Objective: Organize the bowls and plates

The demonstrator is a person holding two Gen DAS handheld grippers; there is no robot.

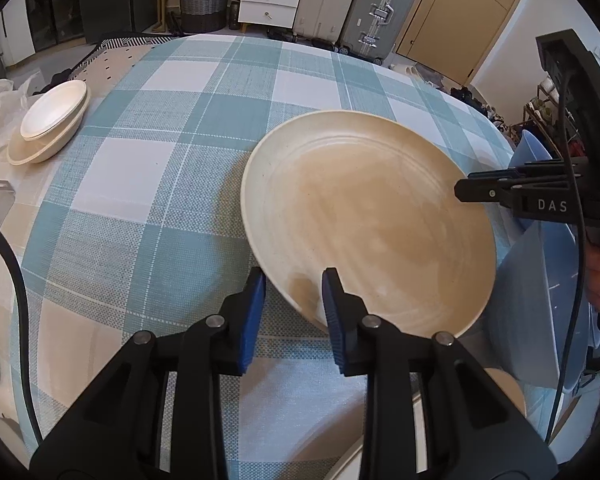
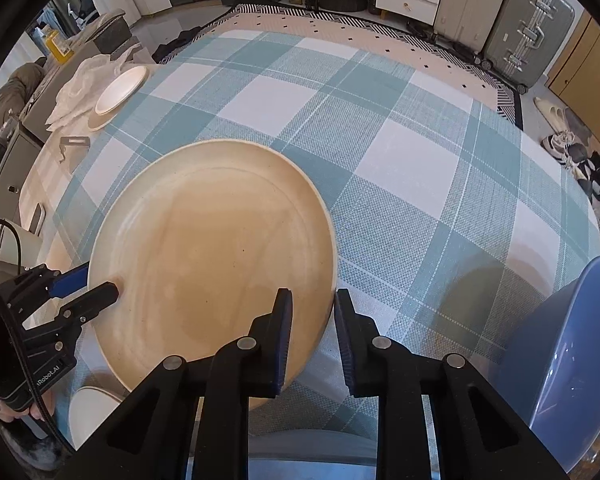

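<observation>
A large beige plate is held tilted above the checked tablecloth. My left gripper straddles its near-left rim, one blue pad under and one over; the jaws look closed on it. My right gripper straddles the plate at its right rim with a gap between pad and rim; it looks open. In the right wrist view the left gripper pinches the plate's left rim. The right gripper shows at the plate's far right edge in the left wrist view.
A stack of a white plate on a beige bowl sits at the far left of the table, also in the right wrist view. A blue bowl stands at the right. A small white dish lies near the front edge.
</observation>
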